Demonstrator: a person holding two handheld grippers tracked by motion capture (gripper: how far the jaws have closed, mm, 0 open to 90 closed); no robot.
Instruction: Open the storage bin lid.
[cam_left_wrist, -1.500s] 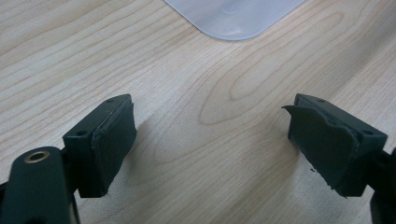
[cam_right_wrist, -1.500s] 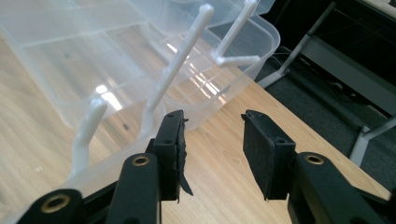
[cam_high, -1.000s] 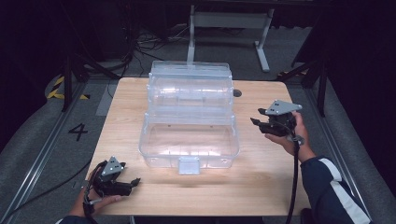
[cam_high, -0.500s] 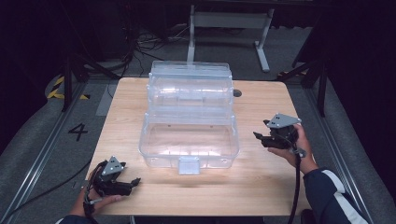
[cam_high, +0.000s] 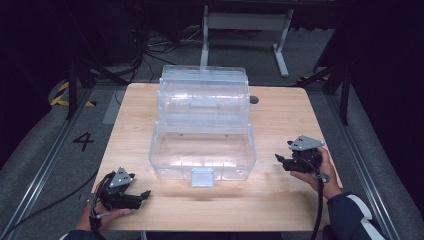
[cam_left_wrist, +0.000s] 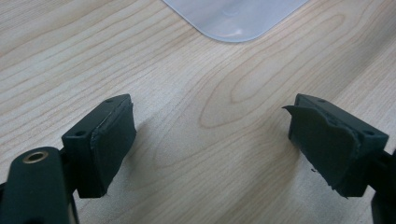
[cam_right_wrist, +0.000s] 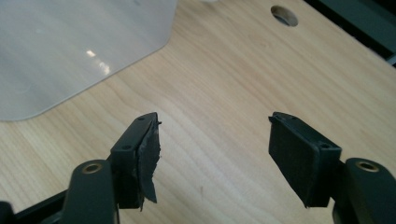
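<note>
Looking down, I see one clear plastic box (cam_high: 202, 135) at the middle of the worktop (cam_high: 280, 195), its lid raised toward the far edge and its open tub showing nothing inside. I count two tools. My left tool (cam_high: 142, 195) lies low near the near left corner, jaws spread wide over bare wood, just short of the box's corner (cam_left_wrist: 233, 21). My right tool (cam_high: 278, 159) sits by the right edge, pointing at the box, jaws likewise spread and gripping nothing.
</note>
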